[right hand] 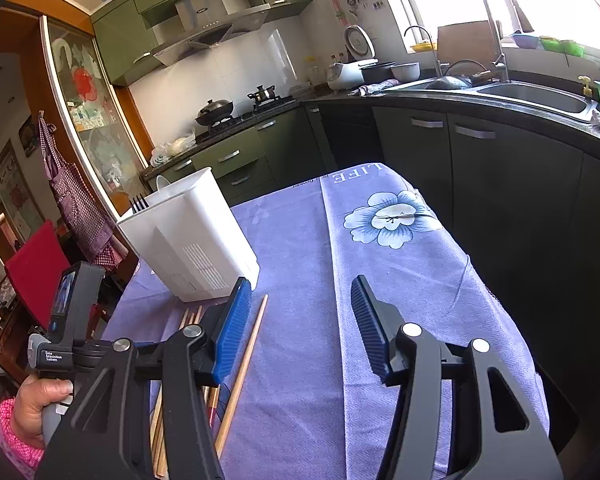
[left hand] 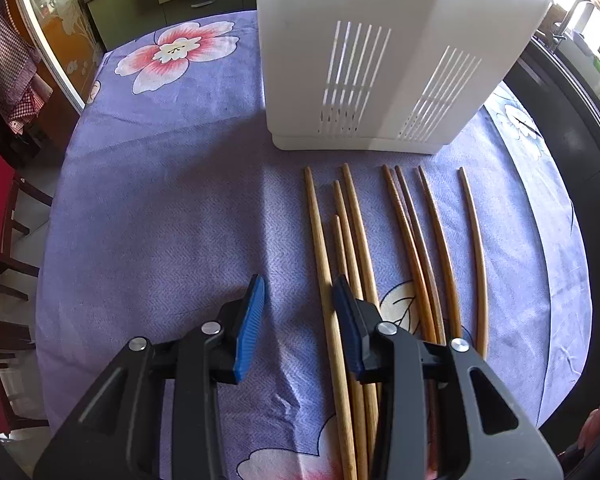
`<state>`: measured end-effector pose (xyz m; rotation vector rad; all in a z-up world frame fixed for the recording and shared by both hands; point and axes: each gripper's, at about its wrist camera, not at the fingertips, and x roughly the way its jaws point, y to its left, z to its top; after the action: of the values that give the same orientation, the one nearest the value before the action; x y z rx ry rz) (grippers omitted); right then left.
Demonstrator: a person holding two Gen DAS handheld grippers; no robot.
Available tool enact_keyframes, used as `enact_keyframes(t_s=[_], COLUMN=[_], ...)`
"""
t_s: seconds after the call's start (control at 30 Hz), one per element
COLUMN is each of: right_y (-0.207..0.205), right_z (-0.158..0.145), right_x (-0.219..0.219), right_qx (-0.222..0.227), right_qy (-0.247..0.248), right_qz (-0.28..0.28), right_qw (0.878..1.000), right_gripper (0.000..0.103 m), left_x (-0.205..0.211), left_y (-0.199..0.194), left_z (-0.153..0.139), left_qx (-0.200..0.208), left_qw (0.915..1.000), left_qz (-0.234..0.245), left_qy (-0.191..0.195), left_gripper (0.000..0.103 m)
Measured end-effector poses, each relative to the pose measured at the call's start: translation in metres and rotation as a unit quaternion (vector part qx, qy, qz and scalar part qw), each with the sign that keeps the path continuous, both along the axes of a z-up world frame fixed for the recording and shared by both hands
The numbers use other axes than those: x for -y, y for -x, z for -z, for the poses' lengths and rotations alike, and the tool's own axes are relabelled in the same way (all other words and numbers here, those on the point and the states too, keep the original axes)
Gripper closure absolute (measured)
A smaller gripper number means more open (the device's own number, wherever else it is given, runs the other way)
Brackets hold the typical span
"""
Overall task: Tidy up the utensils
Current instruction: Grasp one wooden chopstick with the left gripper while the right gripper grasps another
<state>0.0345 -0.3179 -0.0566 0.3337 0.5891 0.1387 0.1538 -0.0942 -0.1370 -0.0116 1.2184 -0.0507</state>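
Observation:
Several wooden chopsticks (left hand: 440, 248) lie side by side on the purple flowered cloth (left hand: 160, 220), in front of a white slotted utensil holder (left hand: 360, 60). My left gripper (left hand: 299, 284) points down at the cloth, open. The leftmost chopstick (left hand: 318, 232) runs just inside its right finger (left hand: 346, 312); the left pad (left hand: 252, 320) is clear of it. In the right wrist view the holder (right hand: 192, 240) has a dark fork (right hand: 139, 203) in it. My right gripper (right hand: 300, 286) stands open over the cloth, with one chopstick (right hand: 248, 356) lying below beside its left finger.
A hand (right hand: 36, 400) grips the other gripper's handle (right hand: 74, 304) at the left. Dark cabinets (right hand: 500, 200) and a sink (right hand: 540, 96) run close along the table's right side. A red chair (right hand: 36, 268) stands beyond the left edge.

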Motion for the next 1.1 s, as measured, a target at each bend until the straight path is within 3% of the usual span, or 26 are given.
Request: enact_keyframes(t_s=[0.17, 0.23, 0.3, 0.63, 0.93, 1.1], right_y=[-0.002, -0.003, -0.003, -0.011, -0.050, -0.082], right_z=[0.001, 0.001, 0.000, 0.006, 0.033, 0.050], right_x=[-0.003, -0.004, -0.005, -0.018, -0.062, -0.091], right_qx=[-0.002, -0.003, -0.003, -0.022, -0.104, -0.147], right_qy=[0.000, -0.001, -0.002, 0.010, 0.068, 0.089], right_qz=[-0.005, -0.007, -0.007, -0.026, -0.077, -0.106], right_qw=[1.000, 1.000, 1.000, 0.999, 0.989, 0.979], right_gripper=[0.051, 0.050, 0.048, 0.047, 0.049, 0.063], left_x=[0.004, 0.003, 0.002, -0.005, -0.021, -0.030], left_y=[0.004, 0.004, 0.003, 0.000, 0.015, 0.024], left_z=[0.001, 0.001, 0.001, 0.001, -0.032, -0.054], left_qx=[0.004, 0.004, 0.001, 0.005, 0.081, 0.122], left_qw=[0.9998, 0.9997, 0.9997, 0.9996, 0.9964, 0.9924], left_qz=[0.009, 0.012, 0.017, 0.020, 0.018, 0.014], left_qy=[-0.017, -0.018, -0.018, -0.020, -0.014, 0.001], left_gripper=[0.076, 0.091, 0.094, 0.096, 0.096, 0.096])
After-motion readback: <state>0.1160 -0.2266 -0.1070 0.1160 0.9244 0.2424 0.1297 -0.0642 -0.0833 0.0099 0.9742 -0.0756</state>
